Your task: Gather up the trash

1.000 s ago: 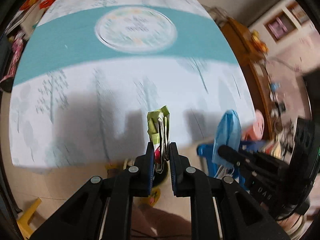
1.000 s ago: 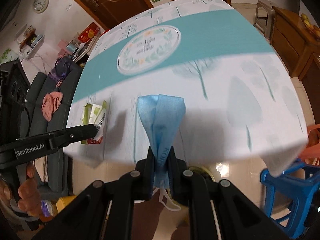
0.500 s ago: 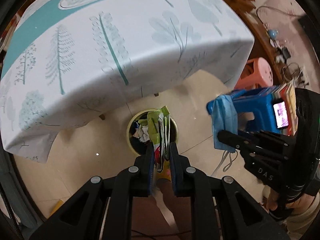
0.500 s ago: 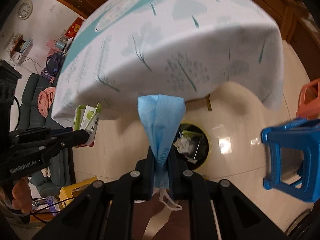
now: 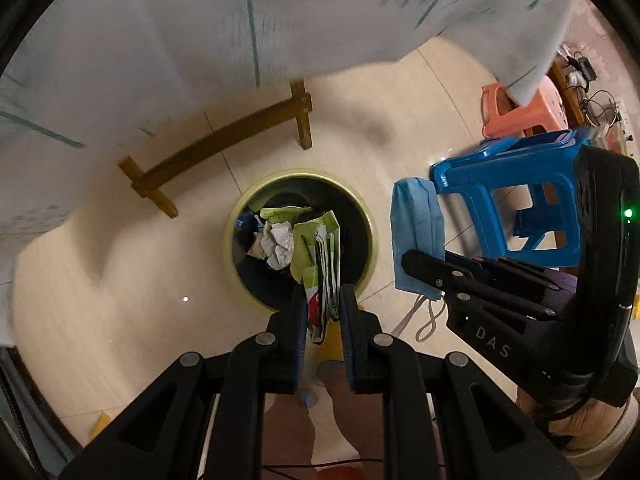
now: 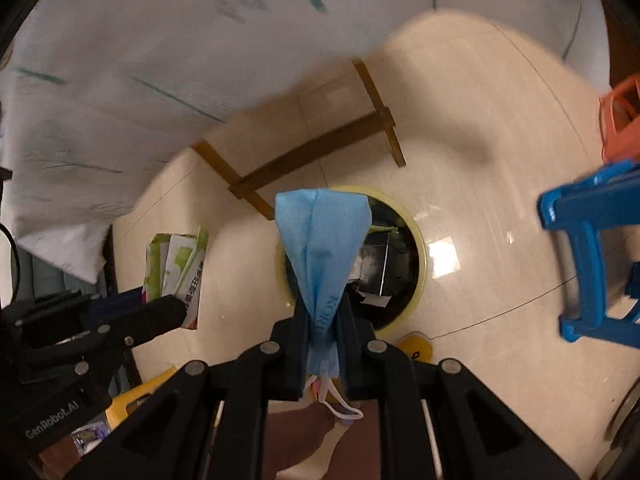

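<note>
The left gripper [image 5: 323,300] pinches a green wrapper [image 5: 318,252] over the bin [image 5: 362,208], jaws starting to open. The right gripper [image 6: 323,316] pinches a soft, light mask [image 6: 322,240], also loosening. Both look easy to drop.

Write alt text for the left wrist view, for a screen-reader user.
The left claw holds a crumpled green wrapper directly above an open, yellow-rimmed trash bin on a tiled floor, its jaws beginning to open. To the right, the right claw holds a blue face mask beside a blue plastic stool; a tablecloth hangs above.
</note>
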`<action>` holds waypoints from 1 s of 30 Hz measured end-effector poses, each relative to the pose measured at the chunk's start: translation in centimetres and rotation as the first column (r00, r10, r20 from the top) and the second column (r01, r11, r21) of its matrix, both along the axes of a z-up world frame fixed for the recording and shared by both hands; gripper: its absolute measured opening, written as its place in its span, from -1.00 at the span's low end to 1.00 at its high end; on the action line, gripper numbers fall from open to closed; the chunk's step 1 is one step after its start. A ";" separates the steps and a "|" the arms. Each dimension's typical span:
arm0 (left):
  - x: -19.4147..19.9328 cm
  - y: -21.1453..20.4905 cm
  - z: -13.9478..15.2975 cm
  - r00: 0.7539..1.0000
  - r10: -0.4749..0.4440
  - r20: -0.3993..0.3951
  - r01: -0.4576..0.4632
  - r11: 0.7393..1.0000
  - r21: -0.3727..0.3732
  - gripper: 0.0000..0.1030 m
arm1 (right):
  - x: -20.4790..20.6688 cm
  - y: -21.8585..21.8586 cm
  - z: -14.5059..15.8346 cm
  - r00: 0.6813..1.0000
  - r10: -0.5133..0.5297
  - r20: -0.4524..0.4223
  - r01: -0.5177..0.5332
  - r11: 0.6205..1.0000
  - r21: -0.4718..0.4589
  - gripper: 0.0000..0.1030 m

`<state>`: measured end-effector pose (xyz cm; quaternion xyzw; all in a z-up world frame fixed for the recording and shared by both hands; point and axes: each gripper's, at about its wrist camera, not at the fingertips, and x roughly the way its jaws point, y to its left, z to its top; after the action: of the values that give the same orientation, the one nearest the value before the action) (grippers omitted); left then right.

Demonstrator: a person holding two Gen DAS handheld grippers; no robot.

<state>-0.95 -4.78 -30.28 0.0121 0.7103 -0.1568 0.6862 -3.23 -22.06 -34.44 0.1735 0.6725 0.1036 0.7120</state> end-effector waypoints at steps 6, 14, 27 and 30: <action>1.3 -0.5 -5.9 1.000 -0.007 -0.013 0.007 1.000 -0.025 -0.24 | 0.1 -0.2 -6.3 1.000 -0.015 -0.015 0.014 1.000 -0.020 -0.71; 2.0 -0.4 -10.3 1.000 -0.018 0.002 0.018 0.999 0.045 0.53 | 0.6 -0.4 -10.3 0.999 -0.027 -0.034 0.026 0.999 -0.028 -0.70; 1.2 2.9 -8.4 0.995 0.075 0.073 -0.081 0.993 0.085 0.87 | 2.1 2.6 -10.4 0.998 0.068 -0.014 -0.068 0.997 -0.030 0.15; 1.0 3.4 -7.0 0.991 0.086 0.098 -0.094 0.993 0.076 0.87 | 2.5 3.4 -9.1 0.995 0.100 0.016 -0.099 0.993 -0.063 0.31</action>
<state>0.04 -1.35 -37.33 0.0150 0.6826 -0.0963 0.7242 -0.69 -18.71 -43.52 0.1165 0.6765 0.1195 0.7173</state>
